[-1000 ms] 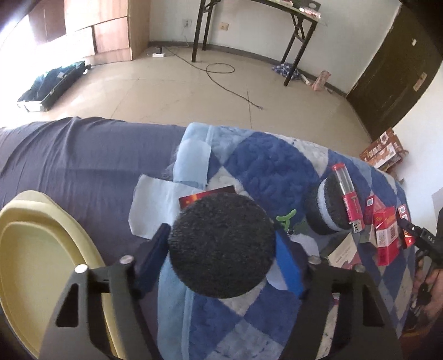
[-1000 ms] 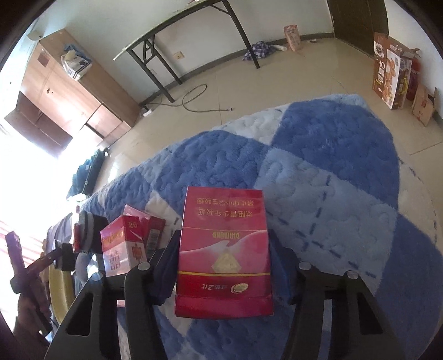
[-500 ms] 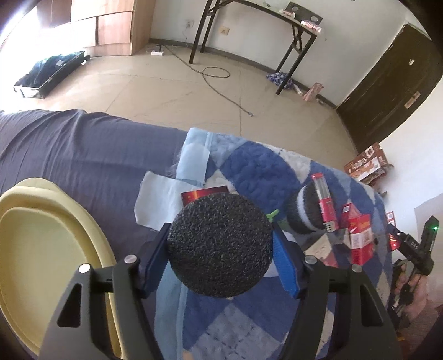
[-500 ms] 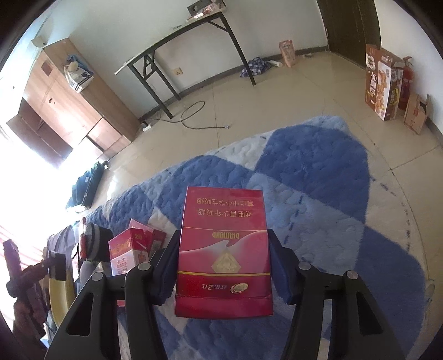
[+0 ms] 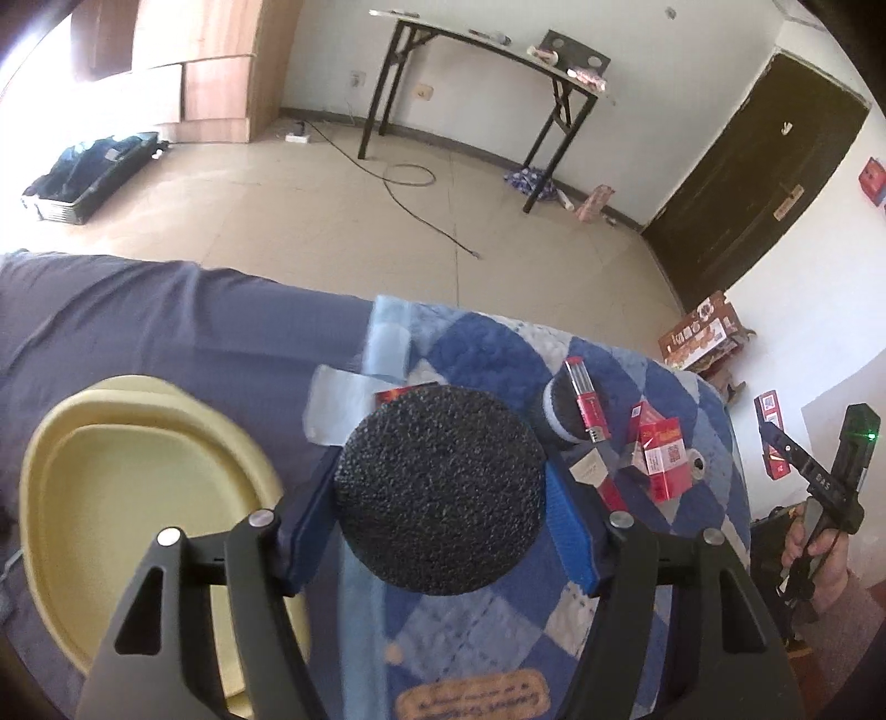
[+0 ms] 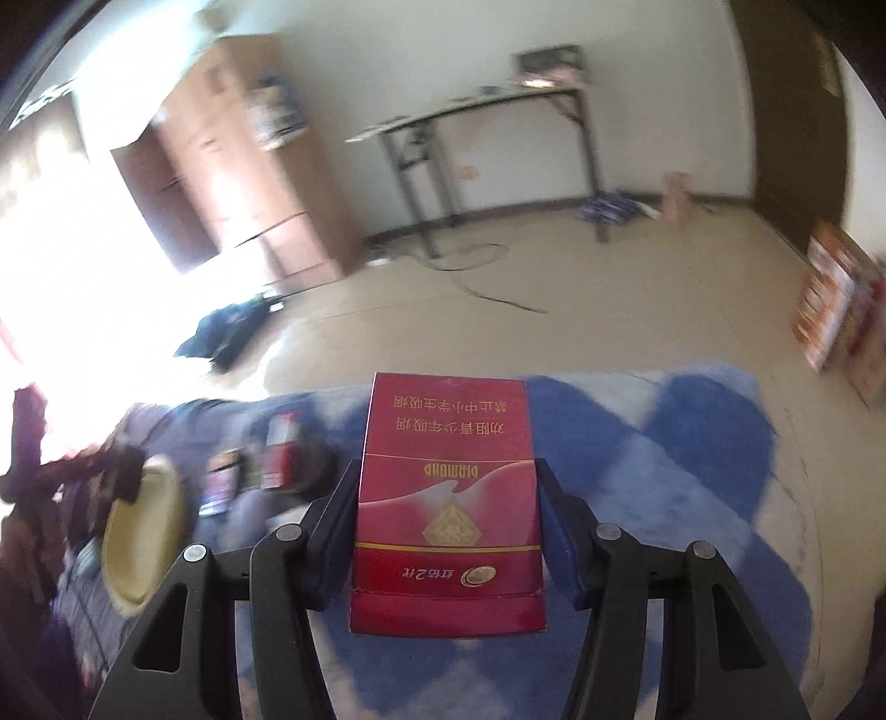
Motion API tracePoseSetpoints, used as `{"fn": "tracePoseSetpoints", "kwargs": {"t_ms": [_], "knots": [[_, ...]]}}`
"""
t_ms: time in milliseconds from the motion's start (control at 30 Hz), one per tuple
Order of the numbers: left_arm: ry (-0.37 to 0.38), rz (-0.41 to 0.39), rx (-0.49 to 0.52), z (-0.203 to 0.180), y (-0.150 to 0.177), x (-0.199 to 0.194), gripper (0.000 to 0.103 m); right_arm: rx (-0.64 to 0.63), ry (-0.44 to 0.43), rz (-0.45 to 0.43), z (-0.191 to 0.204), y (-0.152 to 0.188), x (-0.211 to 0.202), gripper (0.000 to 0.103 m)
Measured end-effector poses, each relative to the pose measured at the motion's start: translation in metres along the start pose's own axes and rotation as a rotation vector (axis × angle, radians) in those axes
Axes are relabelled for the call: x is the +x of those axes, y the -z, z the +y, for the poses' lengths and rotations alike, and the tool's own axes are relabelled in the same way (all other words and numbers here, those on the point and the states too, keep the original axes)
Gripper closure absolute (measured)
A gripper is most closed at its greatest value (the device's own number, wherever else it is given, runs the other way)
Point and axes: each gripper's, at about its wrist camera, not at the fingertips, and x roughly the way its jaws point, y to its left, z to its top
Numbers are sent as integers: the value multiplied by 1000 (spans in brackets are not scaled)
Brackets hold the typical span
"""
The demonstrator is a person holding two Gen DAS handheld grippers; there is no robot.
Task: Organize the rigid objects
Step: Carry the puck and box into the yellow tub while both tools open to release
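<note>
My left gripper (image 5: 440,471) is shut on a round black foam pad (image 5: 443,515), held above the blue-and-white quilt (image 5: 487,354). To its left lies a yellow tray (image 5: 111,498) on the dark blue sheet (image 5: 166,315). On the quilt lie a second black-and-white round pad (image 5: 556,412), a red tube (image 5: 584,399) and several red packs (image 5: 662,454). My right gripper (image 6: 447,476) is shut on a red cigarette pack (image 6: 448,509), raised over the quilt (image 6: 692,443). In the blurred right wrist view the yellow tray (image 6: 138,531) shows at the left.
Beyond the bed are a tiled floor (image 5: 332,210), a black-legged table (image 5: 487,44), a wooden cabinet (image 5: 216,66), an open case (image 5: 88,171) and a dark door (image 5: 747,166). A person's hand (image 5: 819,554) holds the other gripper's handle at the right edge.
Both grippers have risen, each keeping its object, so the bed looks smaller and more of the room shows. The right wrist view has swung and is now blurred.
</note>
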Motion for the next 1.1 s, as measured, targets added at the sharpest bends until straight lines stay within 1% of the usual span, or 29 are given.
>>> {"fn": "tracePoseSetpoints", "kwargs": {"t_ms": [67, 100, 133, 200, 267, 333, 367, 400, 467, 500, 533, 567, 600, 700, 767, 800, 867, 967, 1100], "knots": [[-34, -25, 13, 10, 3, -20, 34, -59, -72, 9, 38, -4, -3, 47], [-52, -36, 20, 15, 5, -27, 34, -75, -100, 13, 49, -5, -3, 47], [-72, -55, 23, 23, 7, -38, 34, -98, -153, 20, 71, -7, -3, 47], [-93, -67, 2, 40, 13, -52, 34, -128, -229, 45, 102, -10, 3, 47], [-116, -68, -22, 61, 20, -64, 34, -166, -308, 89, 139, -10, 12, 47], [-156, -60, -26, 84, 25, -74, 34, -197, -370, 134, 168, -9, 23, 47], [-177, -63, -33, 93, 27, -78, 34, -241, -401, 170, 194, -4, 33, 47], [-197, -67, -52, 107, 29, -81, 34, -273, -411, 188, 207, -1, 40, 47], [-194, -81, -100, 136, 32, -83, 34, -397, -431, 224, 253, 17, 64, 47], [-194, -84, -113, 146, 33, -82, 34, -428, -433, 236, 265, 23, 73, 47], [-212, -71, -131, 161, 33, -75, 34, -465, -438, 264, 285, 36, 91, 47], [-229, -56, -145, 172, 32, -69, 34, -484, -435, 279, 304, 39, 105, 47], [-234, -41, -164, 185, 32, -60, 34, -507, -431, 297, 320, 50, 122, 47], [-175, -12, -216, 215, 36, -35, 34, -585, -383, 310, 366, 79, 162, 47], [-184, 12, -211, 227, 38, -19, 34, -637, -342, 337, 387, 98, 191, 47], [-191, 29, -208, 230, 39, -10, 34, -653, -327, 363, 390, 103, 207, 47], [-197, 64, -198, 238, 41, 5, 34, -663, -309, 413, 404, 116, 225, 47], [-194, 99, -186, 245, 44, 20, 34, -693, -304, 394, 408, 119, 238, 47], [-241, 111, -165, 249, 43, 32, 34, -738, -255, 404, 417, 124, 261, 47]]}}
